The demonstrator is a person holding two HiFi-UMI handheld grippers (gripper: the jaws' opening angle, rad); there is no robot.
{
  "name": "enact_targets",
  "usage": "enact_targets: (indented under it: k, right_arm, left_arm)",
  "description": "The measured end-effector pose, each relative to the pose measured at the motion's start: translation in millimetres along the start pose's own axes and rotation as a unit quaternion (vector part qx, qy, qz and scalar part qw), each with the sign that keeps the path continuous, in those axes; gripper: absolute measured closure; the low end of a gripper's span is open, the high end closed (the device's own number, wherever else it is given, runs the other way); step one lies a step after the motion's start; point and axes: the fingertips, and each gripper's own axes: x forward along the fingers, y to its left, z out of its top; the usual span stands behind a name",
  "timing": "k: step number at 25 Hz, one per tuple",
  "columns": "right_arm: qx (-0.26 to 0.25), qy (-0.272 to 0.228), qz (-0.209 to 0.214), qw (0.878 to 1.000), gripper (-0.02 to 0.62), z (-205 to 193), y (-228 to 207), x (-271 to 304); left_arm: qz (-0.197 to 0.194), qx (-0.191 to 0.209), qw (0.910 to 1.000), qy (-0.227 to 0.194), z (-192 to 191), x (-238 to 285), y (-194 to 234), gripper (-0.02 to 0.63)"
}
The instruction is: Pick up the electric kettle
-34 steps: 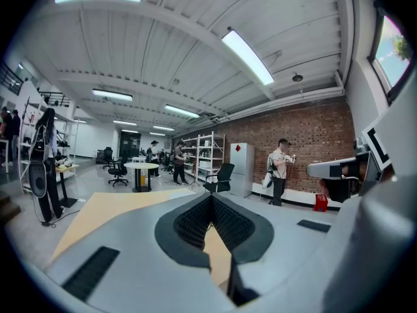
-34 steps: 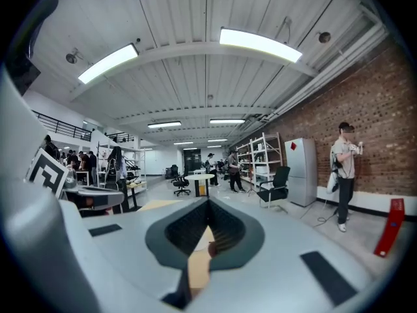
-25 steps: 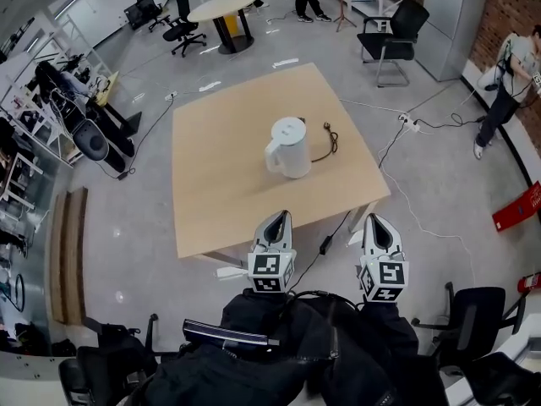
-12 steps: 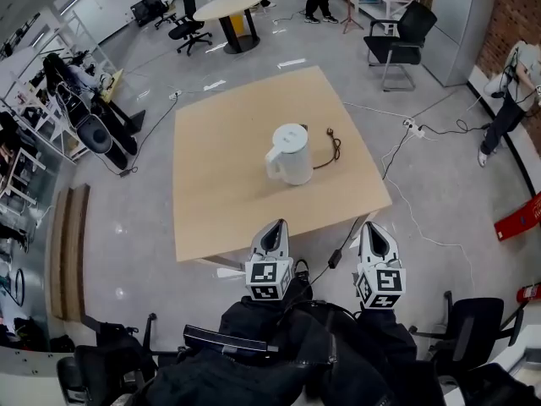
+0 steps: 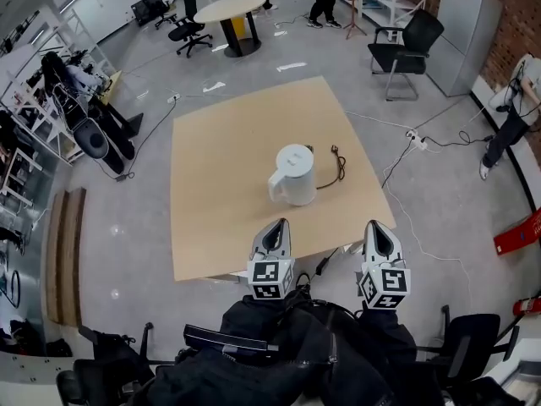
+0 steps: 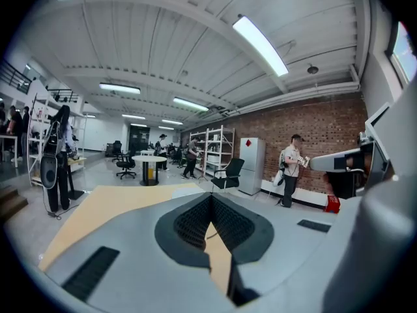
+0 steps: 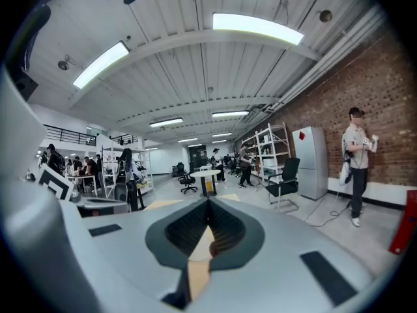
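A white electric kettle (image 5: 293, 174) stands upright near the middle of a square light wooden table (image 5: 220, 142), its handle toward the left and a black cord (image 5: 334, 166) curling off to its right. My left gripper (image 5: 276, 225) hovers over the table's near edge, short of the kettle, shut with nothing in it. My right gripper (image 5: 376, 228) hangs just off the table's near right corner, also shut and empty. In both gripper views the jaws meet at the tips, and the kettle is hidden behind them.
Cables trail over the floor right of the table to a power strip (image 5: 413, 138). A black chair (image 5: 406, 45) stands far right, a round table (image 5: 224, 7) at the back. A person (image 5: 510, 117) stands at the right wall. More chairs sit beside my legs.
Both grippers and my view have moved forward toward the table. The left gripper's tip now reaches over the near edge. The kettle has not moved.
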Motion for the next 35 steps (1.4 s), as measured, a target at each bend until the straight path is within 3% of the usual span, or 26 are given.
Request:
enact_targets:
  k: [4,13,21,25,35]
  right_arm:
    - [0.001,-0.018,0.009,1.0,0.594,20.5,5.3,35.0]
    - [-0.001,-0.015,-0.004,1.0,0.594,25.8,9.3,104.0]
    - [-0.003,0.009,-0.01,1.0,0.594,23.1,5.8,119.9]
    - [-0.002,0.015,-0.003,1.0,0.594,23.9,-5.1,128.8]
    - [-0.016,0.015,0.064,0.998,0.594,32.4,-10.2,169.6]
  left_arm:
    - [-0.006,0.003,1.0,0.007,6.2,28.5,17.0,0.606]
    - [-0.006,0.004,1.0,0.006,21.2,74.6,59.8,0.606]
    - [-0.009,-0.005,0.9995,0.029,16.2,89.9,67.5,0.606]
    - [0.012,-0.013,0.999,0.042,8.9,94.4,74.2,0.606]
    - [0.079,-0.026,0.9941,0.069,-26.2,110.4,88.7,0.606]
